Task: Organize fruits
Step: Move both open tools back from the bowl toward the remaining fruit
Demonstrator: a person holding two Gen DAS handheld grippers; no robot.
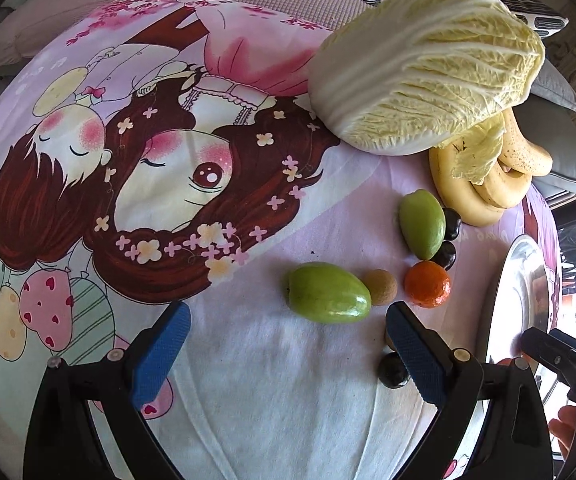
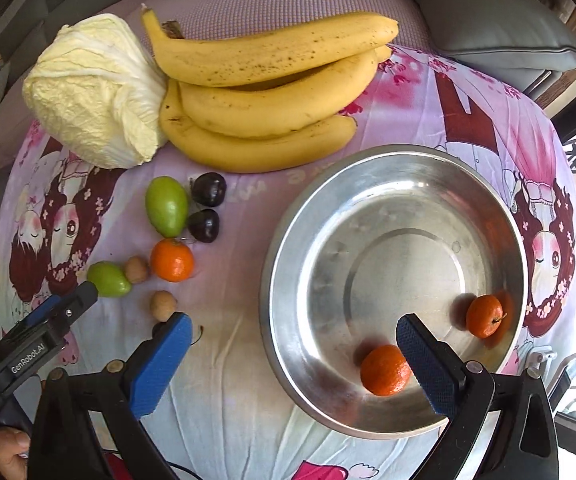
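My left gripper (image 1: 288, 320) is open and empty, just short of a green fruit (image 1: 328, 298). Beside that fruit lie a brown longan (image 1: 380, 287), a tangerine (image 1: 427, 284), a second green fruit (image 1: 422, 225) and two dark cherries (image 1: 451, 223). A dark cherry (image 1: 393, 371) lies by my right finger. My right gripper (image 2: 294, 330) is open and empty over the near rim of a steel bowl (image 2: 400, 184). The bowl holds two tangerines (image 2: 384, 370) (image 2: 484, 315). Outside it lie a tangerine (image 2: 172, 260), two green fruits (image 2: 166, 206) (image 2: 108, 279), two longans (image 2: 163, 305) and two cherries (image 2: 208, 189).
A bunch of bananas (image 2: 263, 92) and a napa cabbage (image 2: 95, 92) lie at the back of the cartoon-print cloth (image 1: 247, 380). Grey cushions (image 2: 496, 20) stand behind. The bowl's rim (image 1: 508, 292) shows at the right of the left wrist view. The left gripper (image 2: 47, 320) shows in the right wrist view.
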